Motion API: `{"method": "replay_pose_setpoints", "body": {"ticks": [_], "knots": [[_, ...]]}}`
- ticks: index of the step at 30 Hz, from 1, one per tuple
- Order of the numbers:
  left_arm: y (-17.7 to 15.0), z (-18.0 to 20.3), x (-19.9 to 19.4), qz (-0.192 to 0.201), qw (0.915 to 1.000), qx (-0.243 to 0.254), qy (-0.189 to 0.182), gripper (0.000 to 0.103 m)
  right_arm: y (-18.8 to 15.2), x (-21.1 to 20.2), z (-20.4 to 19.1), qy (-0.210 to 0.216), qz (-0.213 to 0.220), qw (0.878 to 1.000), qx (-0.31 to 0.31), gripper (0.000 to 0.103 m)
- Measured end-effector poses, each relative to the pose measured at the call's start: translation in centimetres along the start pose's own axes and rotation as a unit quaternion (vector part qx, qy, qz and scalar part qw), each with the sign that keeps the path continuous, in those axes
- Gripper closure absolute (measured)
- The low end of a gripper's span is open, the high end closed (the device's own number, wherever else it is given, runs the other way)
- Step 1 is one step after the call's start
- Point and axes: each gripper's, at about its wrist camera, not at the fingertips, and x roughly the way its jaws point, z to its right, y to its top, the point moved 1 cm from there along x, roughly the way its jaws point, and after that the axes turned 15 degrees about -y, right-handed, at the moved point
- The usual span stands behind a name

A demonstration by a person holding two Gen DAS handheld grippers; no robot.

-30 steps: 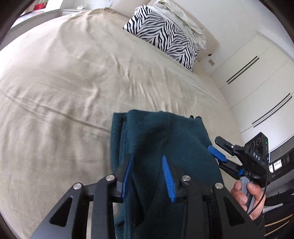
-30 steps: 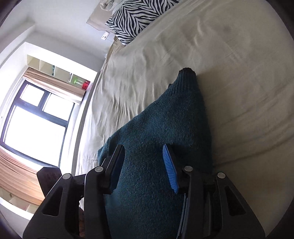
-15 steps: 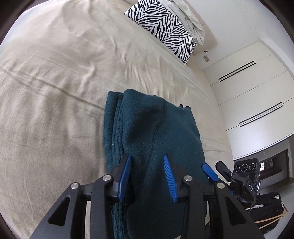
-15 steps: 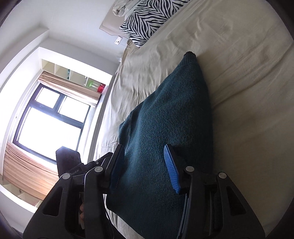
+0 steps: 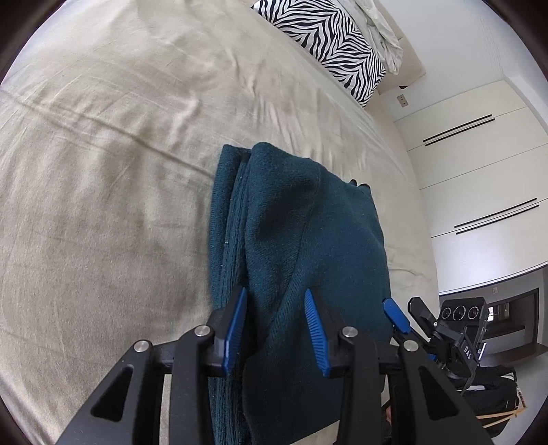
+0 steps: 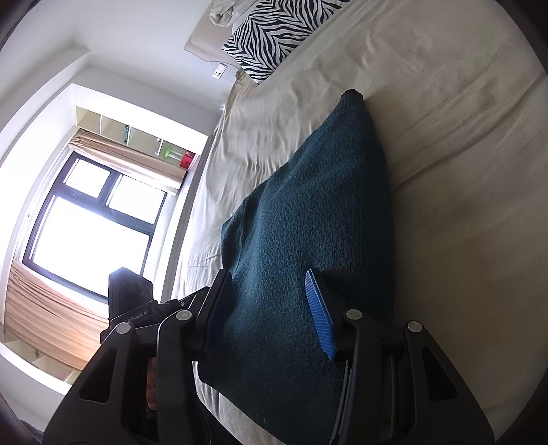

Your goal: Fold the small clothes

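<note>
A dark teal knitted garment [image 5: 301, 246] lies folded in a narrow stack on the beige bed sheet [image 5: 113, 178], near the bed's front edge. My left gripper [image 5: 275, 325] is open, its blue pads standing apart over the garment's near end. My right gripper [image 6: 270, 311] is open too, jaws apart over the same garment [image 6: 308, 219] from the other side. The right gripper also shows in the left wrist view [image 5: 407, 315] at the garment's right edge. Neither gripper holds the cloth.
A zebra-print pillow [image 5: 328, 44] and a pale crumpled cloth [image 5: 380, 30] lie at the head of the bed. White wardrobe doors [image 5: 479, 178] stand to the right. A bright window [image 6: 89, 232] with a curtain is on the left.
Both grippers have drawn back toward the bed's front edge, so more of the folded garment shows. The right gripper has dropped lower in the left view. Both stay open.
</note>
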Motion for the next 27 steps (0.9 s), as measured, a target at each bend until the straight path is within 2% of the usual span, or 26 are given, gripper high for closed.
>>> {"method": "replay_pose_setpoints", "body": {"ticks": [4,5,6,7,8,11,15,18,20,21,23,25,27], "knots": [[0.4,-0.8,0.9,-0.008,0.9998,-0.015,-0.010,0.065,0.0,0.0,-0.1,-0.001,0.001,1.000,-0.001,0.060],[0.7,-1.0,1.2,-0.009,0.9997,-0.018,-0.011,0.069,-0.1,0.0,-0.1,-0.001,0.001,1.000,-0.002,0.060],[0.8,-1.3,1.3,-0.008,0.9997,-0.022,-0.007,0.082,-0.1,0.0,-0.1,-0.002,0.001,1.000,-0.003,0.060],[1.0,-1.4,1.5,-0.007,0.9997,-0.023,-0.009,0.089,-0.1,0.0,-0.2,-0.002,0.001,1.000,-0.004,0.060],[1.0,-1.4,1.5,-0.006,0.9997,-0.020,-0.013,0.091,-0.2,0.0,-0.2,-0.003,0.001,1.000,-0.005,0.060],[0.7,-0.9,0.6,0.012,0.9999,-0.006,-0.010,0.093,-0.3,0.0,-0.3,-0.005,0.000,1.000,-0.009,0.060],[0.1,-1.0,-1.4,0.044,0.9986,-0.013,-0.028,0.093,-0.4,-0.1,-1.0,-0.015,-0.002,1.000,-0.024,0.060],[-0.2,-2.2,-1.1,0.043,0.9987,-0.018,-0.021,0.094,-0.7,0.4,-1.7,-0.039,-0.006,0.998,-0.051,0.062],[-0.1,-3.7,-0.5,0.047,0.9982,-0.027,-0.027,0.093,-0.8,1.2,-1.8,-0.056,-0.009,0.996,-0.065,0.067],[0.0,-4.3,-0.3,0.053,0.9973,-0.033,-0.039,0.093,-0.9,1.6,-1.7,-0.068,-0.006,0.995,-0.075,0.074],[-0.1,-4.7,-0.3,0.060,0.9964,-0.035,-0.049,0.093,-1.0,2.2,-1.1,-0.068,0.000,0.995,-0.080,0.080],[-0.4,-4.2,-0.4,0.059,0.9973,-0.013,-0.041,0.093,-0.9,2.0,-0.2,-0.050,-0.007,0.997,-0.052,0.081],[-0.6,-3.7,-0.8,0.059,0.9975,-0.008,-0.040,0.091,-1.1,1.1,-0.8,-0.062,-0.006,0.997,-0.054,0.080]]}}
